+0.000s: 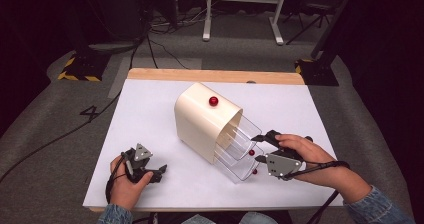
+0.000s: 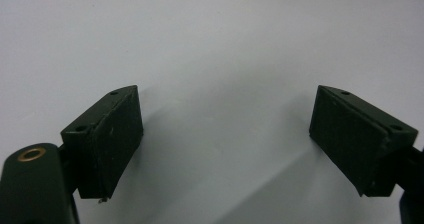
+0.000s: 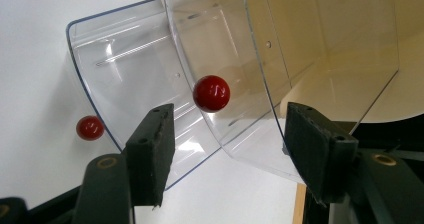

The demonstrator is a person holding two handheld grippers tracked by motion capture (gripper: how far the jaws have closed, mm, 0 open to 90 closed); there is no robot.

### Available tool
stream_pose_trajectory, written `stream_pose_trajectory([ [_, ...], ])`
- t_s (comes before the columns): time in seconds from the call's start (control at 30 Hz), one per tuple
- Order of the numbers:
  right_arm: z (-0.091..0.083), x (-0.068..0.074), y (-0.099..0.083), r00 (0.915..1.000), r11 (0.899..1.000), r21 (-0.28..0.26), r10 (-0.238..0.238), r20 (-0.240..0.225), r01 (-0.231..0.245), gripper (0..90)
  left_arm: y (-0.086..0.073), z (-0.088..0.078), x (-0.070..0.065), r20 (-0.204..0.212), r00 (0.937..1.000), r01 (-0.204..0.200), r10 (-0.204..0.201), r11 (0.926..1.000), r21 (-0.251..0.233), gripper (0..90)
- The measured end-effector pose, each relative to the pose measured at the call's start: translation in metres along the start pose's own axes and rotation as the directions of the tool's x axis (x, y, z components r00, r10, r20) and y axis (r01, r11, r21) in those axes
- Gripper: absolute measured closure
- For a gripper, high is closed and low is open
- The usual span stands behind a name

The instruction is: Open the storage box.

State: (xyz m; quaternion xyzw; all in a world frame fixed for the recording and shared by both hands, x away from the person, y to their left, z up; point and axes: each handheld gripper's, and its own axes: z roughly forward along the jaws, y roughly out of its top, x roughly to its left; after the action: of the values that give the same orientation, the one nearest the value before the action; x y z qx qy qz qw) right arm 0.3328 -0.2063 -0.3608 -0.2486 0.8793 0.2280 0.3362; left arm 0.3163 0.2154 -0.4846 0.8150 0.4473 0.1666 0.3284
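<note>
Right gripper view: upper clear drawer (image 3: 235,74) is pulled partway out of the cream cabinet (image 3: 350,49), its red knob (image 3: 211,93) sitting ahead of the gap between the jaws and nearer the left pad. Lower clear drawer (image 3: 135,69) is also out, its own red knob (image 3: 90,127) well to the left of the jaws. Right hand-held gripper (image 3: 227,151) is released: pads part-open, no contact with knob or drawer front. Depth between pads and knob is hard to judge from this angle; the knob probably lies a little beyond the tips.

High view: cabinet (image 1: 205,116) stands near the middle of the white surface (image 1: 150,114), turned so the drawers (image 1: 240,149) open toward the near right corner. A third red knob (image 1: 213,101) shows on its top. Right hand-held gripper (image 1: 260,136) is at the drawer fronts. Left hand-held gripper (image 1: 162,170) rests near the near left edge, well apart from the cabinet, jaws spread wide with nothing between them over bare surface (image 2: 215,44).

Judgement on the step: shift the right jaws slightly left to centre the knob, advance until both pads flank it, then close squarely on the ball. Move the drawer straight along its slide; a skewed pull may bind it or drag the cabinet. The idle left hand could steady the cabinet.
</note>
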Motion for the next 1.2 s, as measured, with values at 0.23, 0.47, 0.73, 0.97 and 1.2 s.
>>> stream_pose_trajectory([
  [0.23,-0.004,0.006,-0.003,1.0,1.0,0.012,0.008,-0.004,-0.008,38.8,0.0,0.0,0.0,0.0,1.0,0.0,0.0,1.0,0.0,13.9],
  [0.47,-0.004,0.006,-0.004,0.9997,1.0,0.01,0.025,0.003,-0.025,38.3,0.0,0.0,0.0,0.0,1.0,0.0,0.0,1.0,0.0,13.9],
  [0.73,-0.024,0.001,-0.013,0.9905,0.991,-0.04,0.132,0.038,-0.131,38.8,0.0,0.0,0.0,0.001,1.0,0.002,-0.002,1.0,-0.001,13.9],
  [0.97,-0.044,-0.004,-0.04,0.9129,0.919,-0.048,0.395,0.102,-0.392,38.9,0.0,0.0,0.0,0.0,1.0,0.001,-0.001,1.0,-0.002,13.9],
  [1.2,-0.056,0.0,-0.079,0.5645,0.579,-0.063,0.81,0.161,-0.813,36.5,0.0,-0.001,0.0,-0.003,1.0,-0.003,0.003,1.0,0.0,14.3],
])
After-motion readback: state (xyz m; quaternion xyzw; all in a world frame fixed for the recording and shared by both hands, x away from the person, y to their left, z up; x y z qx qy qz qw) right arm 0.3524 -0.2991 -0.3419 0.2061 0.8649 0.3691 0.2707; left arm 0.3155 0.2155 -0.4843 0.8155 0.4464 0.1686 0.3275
